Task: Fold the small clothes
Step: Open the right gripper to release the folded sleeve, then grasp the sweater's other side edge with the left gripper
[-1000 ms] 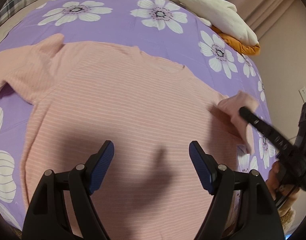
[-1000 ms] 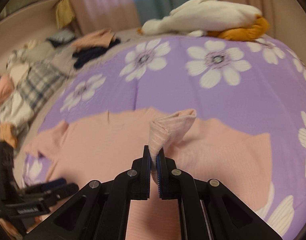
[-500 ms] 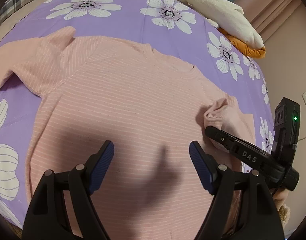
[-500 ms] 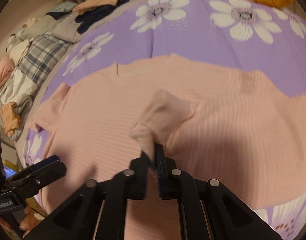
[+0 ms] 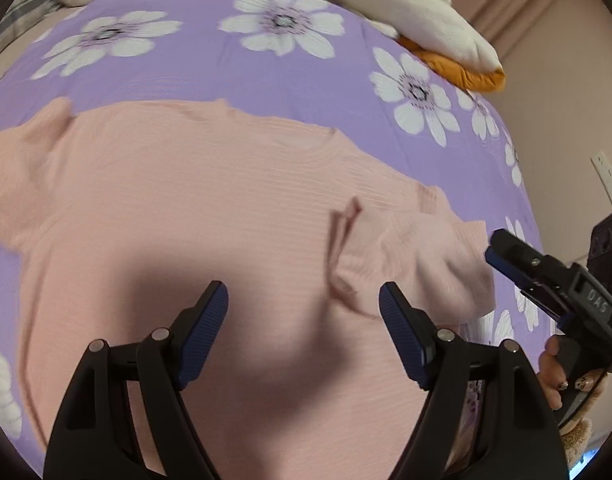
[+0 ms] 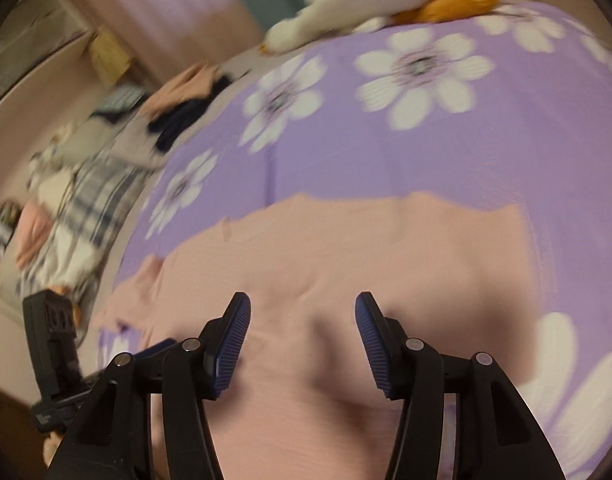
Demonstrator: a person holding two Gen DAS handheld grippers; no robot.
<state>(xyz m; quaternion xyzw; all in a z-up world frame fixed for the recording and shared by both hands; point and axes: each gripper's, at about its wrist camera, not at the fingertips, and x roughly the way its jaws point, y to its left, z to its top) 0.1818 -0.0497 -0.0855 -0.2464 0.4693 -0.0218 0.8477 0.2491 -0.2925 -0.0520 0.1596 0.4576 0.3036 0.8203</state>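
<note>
A pink striped T-shirt [image 5: 194, 200] lies spread on the purple flowered bedspread [image 5: 210, 76]. Its right sleeve [image 5: 410, 256] lies folded inward over the body in a loose rumple. My left gripper [image 5: 304, 312] is open and empty, hovering over the shirt's lower middle. My right gripper [image 6: 302, 332] is open and empty above the shirt [image 6: 346, 280]; in the left wrist view it [image 5: 502, 256] sits just right of the folded sleeve. The shirt's left sleeve [image 5: 30, 132] lies flat, spread out to the left.
A white and orange plush toy [image 5: 410, 12] lies at the far right of the bed. A pile of other clothes [image 6: 86, 184] lies beyond the bedspread's left side. A wall with a socket [image 5: 606, 176] is close on the right.
My right gripper carried the right sleeve inward over the shirt, opened and let it go, then drew back to the right. The left gripper stayed open over the shirt.
</note>
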